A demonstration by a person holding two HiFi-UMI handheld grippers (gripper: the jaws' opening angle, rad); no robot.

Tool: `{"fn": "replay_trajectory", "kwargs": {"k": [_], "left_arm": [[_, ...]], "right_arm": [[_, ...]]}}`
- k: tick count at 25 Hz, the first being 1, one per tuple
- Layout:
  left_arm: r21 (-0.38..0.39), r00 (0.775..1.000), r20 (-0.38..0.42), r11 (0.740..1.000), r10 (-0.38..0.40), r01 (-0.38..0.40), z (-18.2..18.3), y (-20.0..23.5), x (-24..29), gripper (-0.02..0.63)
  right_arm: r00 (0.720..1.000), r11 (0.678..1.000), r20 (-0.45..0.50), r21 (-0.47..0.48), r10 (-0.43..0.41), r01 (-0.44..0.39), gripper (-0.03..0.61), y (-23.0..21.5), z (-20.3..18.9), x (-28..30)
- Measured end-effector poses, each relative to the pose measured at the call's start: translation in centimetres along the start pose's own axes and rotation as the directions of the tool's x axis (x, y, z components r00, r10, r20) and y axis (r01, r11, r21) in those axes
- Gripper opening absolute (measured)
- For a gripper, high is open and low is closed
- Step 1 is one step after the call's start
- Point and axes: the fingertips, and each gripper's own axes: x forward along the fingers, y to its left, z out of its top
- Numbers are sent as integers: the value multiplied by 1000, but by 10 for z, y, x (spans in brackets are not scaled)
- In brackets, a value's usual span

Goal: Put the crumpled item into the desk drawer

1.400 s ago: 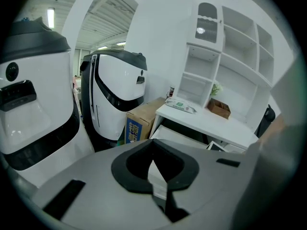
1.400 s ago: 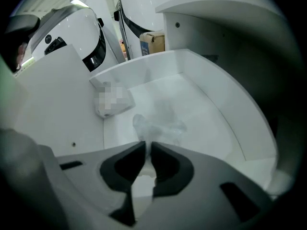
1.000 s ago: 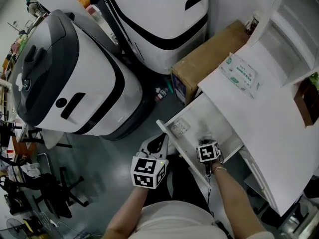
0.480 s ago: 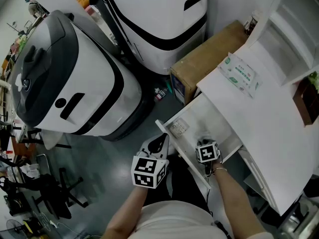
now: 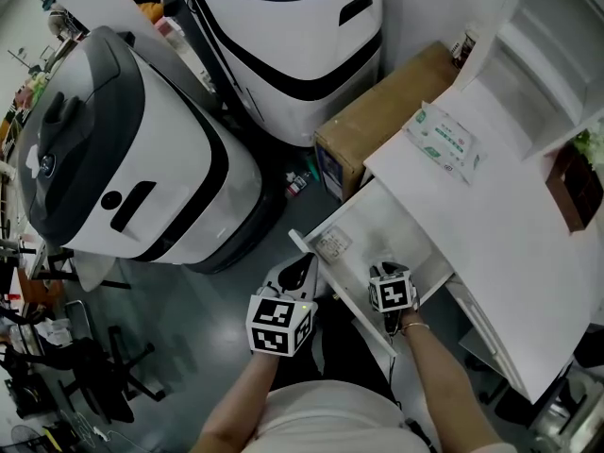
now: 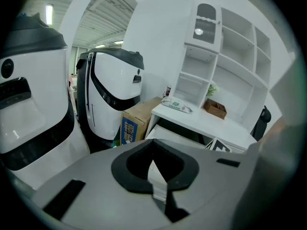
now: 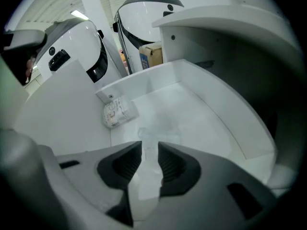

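Gripping pale crumpled item [image 7: 152, 134], right hand-held gripper [image 7: 149, 150] inside smooth white drawer [image 7: 201, 114]

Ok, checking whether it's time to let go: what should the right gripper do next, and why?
Probably open the right gripper and let the crumpled plastic drop. Its jaws pinch the plastic over the floor of the open drawer, inside its walls, so it should land in the drawer, near the small packet.

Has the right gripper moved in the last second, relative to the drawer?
No. The right gripper, shut on the crumpled item, keeps its place in the drawer, equally far from the corner packet; only the camera shifted.
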Motion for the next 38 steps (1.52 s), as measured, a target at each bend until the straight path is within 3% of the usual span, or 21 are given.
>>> {"fn": "replay_trajectory", "kwargs": {"k": [10,19,26,38], "left_arm": [[16,999,24,999,-36,35,7,-9,-1,-9],[52,996,38,996,-80,78,12,-18,-3,-9],[85,992,49,990,-117,113,18,-24,-5,-9],[147,980,55,972,-193,183,34,-37,3,-9]], "right_arm": [[986,998,162,67,-30,19,91,-3,27,-39],[948,990,313,141,-65,21,89,-11,52,-85],[893,982,442,188,-89,5,89,-7,70,-130],[750,963,631,270,-196,25,66,-13,89,-221]]}}
